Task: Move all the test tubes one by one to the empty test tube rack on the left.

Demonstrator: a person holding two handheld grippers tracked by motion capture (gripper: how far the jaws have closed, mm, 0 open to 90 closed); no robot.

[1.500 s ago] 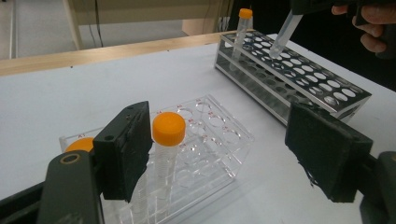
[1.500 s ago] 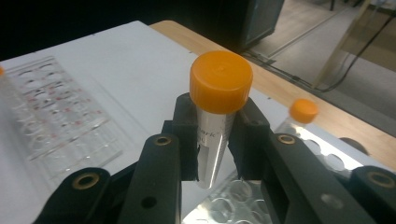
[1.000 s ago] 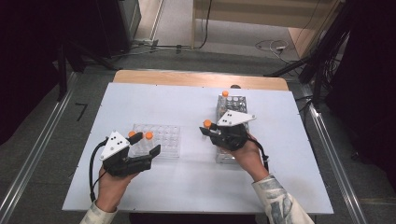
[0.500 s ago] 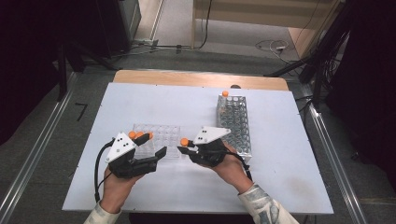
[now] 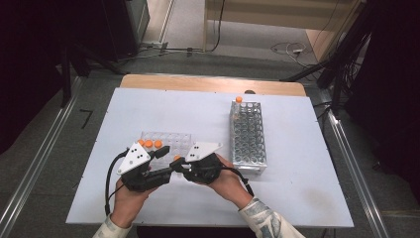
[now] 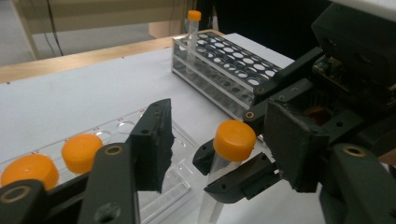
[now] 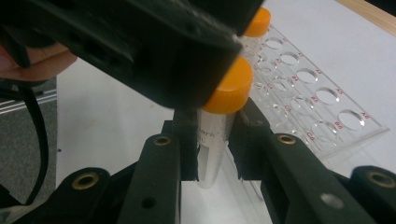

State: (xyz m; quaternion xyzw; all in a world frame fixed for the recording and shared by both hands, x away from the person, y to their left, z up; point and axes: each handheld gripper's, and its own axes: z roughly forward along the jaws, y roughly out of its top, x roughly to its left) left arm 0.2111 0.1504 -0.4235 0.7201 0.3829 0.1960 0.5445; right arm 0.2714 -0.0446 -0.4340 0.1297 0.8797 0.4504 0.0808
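Note:
My right gripper (image 5: 179,166) (image 7: 215,128) is shut on a clear tube with an orange cap (image 5: 177,158) (image 7: 228,88), gripping it just below the cap. My left gripper (image 5: 166,171) (image 6: 224,133) faces it from the left. Its jaws have just been closing, and the tube's cap (image 6: 235,140) stands between them; a gap still shows beside the left pad. Behind both lies a flat clear well rack (image 5: 171,138) (image 6: 182,140) (image 7: 317,98) holding three orange-capped tubes (image 5: 149,144) (image 6: 81,151).
An upright tube rack (image 5: 248,136) (image 6: 224,60) stands to the right, with one orange-capped tube (image 5: 238,99) (image 6: 193,18) at its far corner. The white table top (image 5: 307,173) ends at a wooden strip (image 5: 213,83) at the back.
My right gripper has carried the tube from beside the upright rack leftward and nearer the person, up to the left gripper. The left gripper's jaws have narrowed around the tube's cap.

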